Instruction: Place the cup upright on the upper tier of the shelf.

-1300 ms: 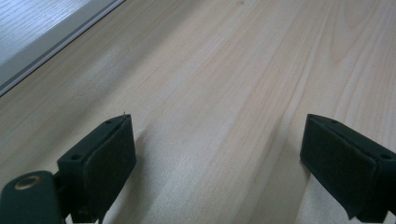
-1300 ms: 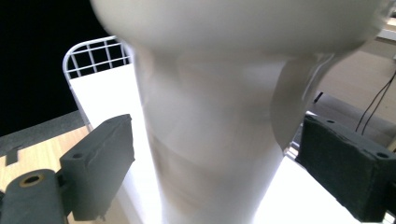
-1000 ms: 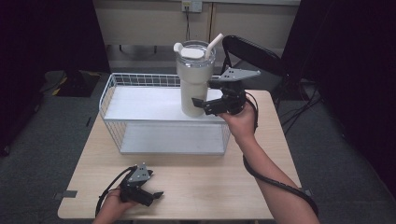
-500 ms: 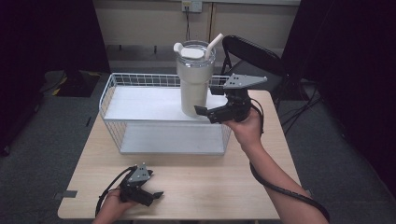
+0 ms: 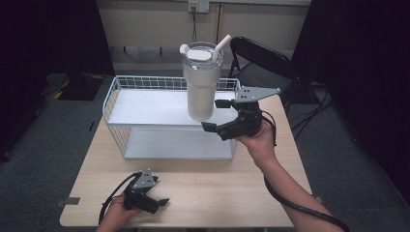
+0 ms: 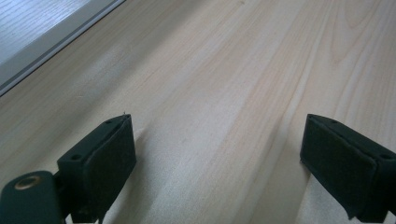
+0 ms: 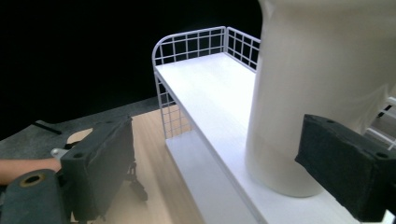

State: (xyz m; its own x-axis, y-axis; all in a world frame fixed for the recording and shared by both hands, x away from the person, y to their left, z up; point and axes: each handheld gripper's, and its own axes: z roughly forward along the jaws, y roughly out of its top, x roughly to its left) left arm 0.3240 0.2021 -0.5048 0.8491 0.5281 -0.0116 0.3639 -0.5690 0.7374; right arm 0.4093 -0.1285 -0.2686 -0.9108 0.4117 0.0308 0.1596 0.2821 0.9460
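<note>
On the shelf top: the tumbler stands upright near the front edge of the white wire shelf.
Right gripper: jaws spread wide, just beside the tumbler's base, gripping nothing.
Left gripper: jaws apart, empty, resting on the table.
Step advice: move squarely; avoid nudging the base.
Clearance: open shelf leftward; wire rail behind.

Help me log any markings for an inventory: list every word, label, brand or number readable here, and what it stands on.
None can be read: the tall cream tumbler with a straw, the white wire shelf rack and the pale wooden table show no text.
</note>
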